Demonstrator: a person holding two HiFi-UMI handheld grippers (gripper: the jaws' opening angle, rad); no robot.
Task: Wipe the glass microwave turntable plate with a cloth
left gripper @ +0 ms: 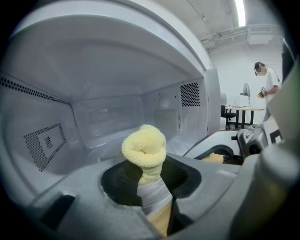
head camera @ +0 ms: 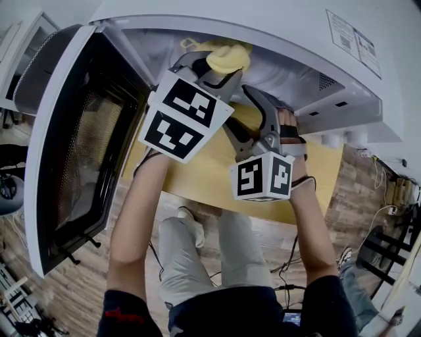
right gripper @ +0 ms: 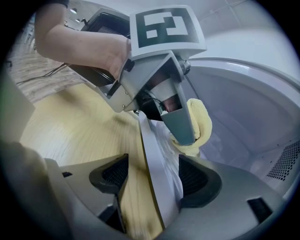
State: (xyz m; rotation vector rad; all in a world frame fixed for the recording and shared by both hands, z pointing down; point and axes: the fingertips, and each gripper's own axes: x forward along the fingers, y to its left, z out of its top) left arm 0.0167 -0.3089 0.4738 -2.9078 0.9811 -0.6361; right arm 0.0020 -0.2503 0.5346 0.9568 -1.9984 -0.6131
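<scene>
My left gripper [head camera: 220, 66] is shut on a rolled yellow cloth [head camera: 228, 58] at the mouth of the open white microwave [head camera: 217, 16]. In the left gripper view the cloth [left gripper: 144, 146] sticks up past the jaws of the left gripper [left gripper: 147, 187], facing the cavity. The glass plate [right gripper: 157, 178] shows edge-on as a pale strip between the jaws of my right gripper [right gripper: 152, 180], which is shut on it. The cloth [right gripper: 199, 124] presses against the plate's upper part. In the head view the right gripper [head camera: 248, 99] sits just right of the left one; the plate itself is hard to make out there.
The microwave door [head camera: 72, 151] hangs open at the left. The microwave stands on a yellow wooden table [head camera: 210, 174], whose front edge is below the grippers. Cables lie on the wood floor [head camera: 355, 191]. A person [left gripper: 267, 79] stands far off in the room.
</scene>
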